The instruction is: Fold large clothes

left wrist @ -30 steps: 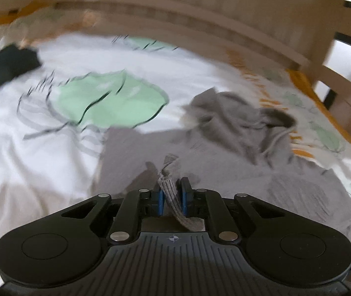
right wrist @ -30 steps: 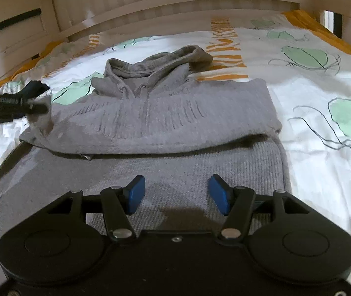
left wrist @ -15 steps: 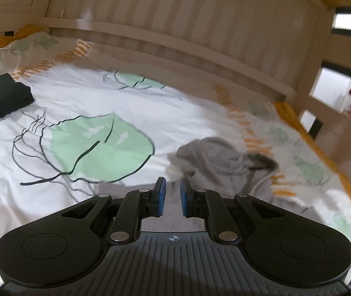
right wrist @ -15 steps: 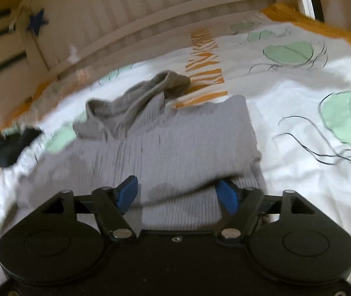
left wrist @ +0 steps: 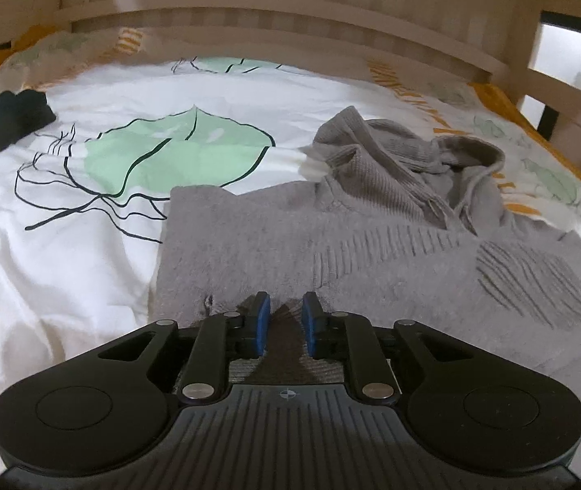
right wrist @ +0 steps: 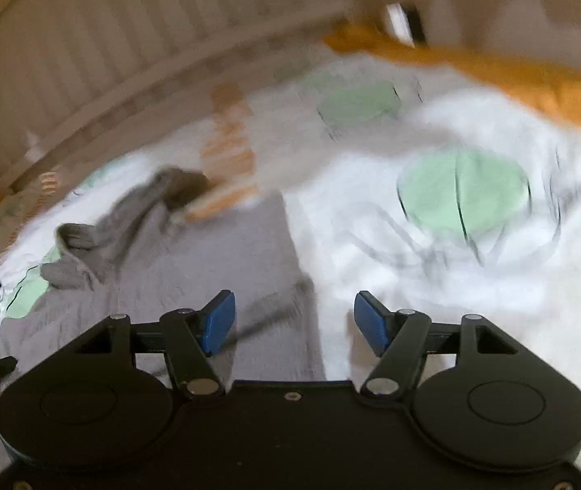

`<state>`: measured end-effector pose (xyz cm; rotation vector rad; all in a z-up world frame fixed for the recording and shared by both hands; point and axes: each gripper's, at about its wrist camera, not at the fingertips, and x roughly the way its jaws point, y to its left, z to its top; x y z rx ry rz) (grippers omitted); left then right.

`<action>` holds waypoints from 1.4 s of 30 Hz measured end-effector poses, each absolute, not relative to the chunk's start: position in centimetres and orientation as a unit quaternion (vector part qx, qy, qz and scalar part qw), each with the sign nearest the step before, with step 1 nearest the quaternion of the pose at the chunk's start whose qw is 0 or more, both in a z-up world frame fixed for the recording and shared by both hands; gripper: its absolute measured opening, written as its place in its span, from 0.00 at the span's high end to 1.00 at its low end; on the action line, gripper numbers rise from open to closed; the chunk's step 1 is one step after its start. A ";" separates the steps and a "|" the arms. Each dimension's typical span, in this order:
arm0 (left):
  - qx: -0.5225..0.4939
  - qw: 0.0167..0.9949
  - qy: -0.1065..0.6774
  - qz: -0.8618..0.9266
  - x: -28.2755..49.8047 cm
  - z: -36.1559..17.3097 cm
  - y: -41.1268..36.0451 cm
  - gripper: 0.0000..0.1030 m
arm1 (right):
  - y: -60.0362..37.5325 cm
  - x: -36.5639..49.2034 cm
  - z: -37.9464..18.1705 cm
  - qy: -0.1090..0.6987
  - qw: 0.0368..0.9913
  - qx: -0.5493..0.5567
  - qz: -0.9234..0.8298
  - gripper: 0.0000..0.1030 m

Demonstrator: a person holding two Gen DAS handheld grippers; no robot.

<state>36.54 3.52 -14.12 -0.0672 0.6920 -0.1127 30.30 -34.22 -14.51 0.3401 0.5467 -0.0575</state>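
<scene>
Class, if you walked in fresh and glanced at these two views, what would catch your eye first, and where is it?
The grey hooded sweater lies spread mid-bed, hood bunched at the far end toward the wooden headboard. Around it, the white bedsheet shows big green leaf prints. The left gripper hangs over the sweater's near edge, jaws opening with nothing between them; the right gripper stands wide over its right edge.

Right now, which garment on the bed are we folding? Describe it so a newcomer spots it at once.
Start from the white duvet printed with green leaves, below the slatted headboard. The grey hoodie lies spread at its middle, hood toward the headboard. Its ribbed grey knit sets it apart from the black garment bunched at the duvet's left edge.
</scene>
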 end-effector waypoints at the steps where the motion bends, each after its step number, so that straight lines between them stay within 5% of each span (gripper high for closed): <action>1: -0.031 0.939 0.338 -0.055 36.5 -14.1 3.5 0.83 | -33.7 30.7 -14.0 0.258 0.954 0.150 -0.013 0.33; 12: -0.050 0.946 0.315 -0.060 36.3 -14.9 3.9 0.82 | -31.9 33.1 -17.1 0.310 0.945 0.100 0.016 0.32; 28: -0.029 0.946 0.319 -0.052 36.6 -15.0 3.4 0.82 | -30.2 33.3 -17.8 0.309 0.949 0.057 0.027 0.14; 31: -0.017 0.936 0.346 -0.058 37.3 -13.9 3.2 0.81 | -29.8 33.9 -17.7 0.324 0.944 0.045 0.043 0.05; 35: -0.028 0.918 0.379 -0.114 38.2 -11.1 3.8 0.60 | -29.3 35.0 -16.2 0.370 0.927 0.015 0.061 0.03; 42: -0.019 0.927 0.343 -0.148 43.3 -6.4 2.6 0.45 | -30.4 37.7 -10.8 0.346 0.930 0.075 0.099 0.10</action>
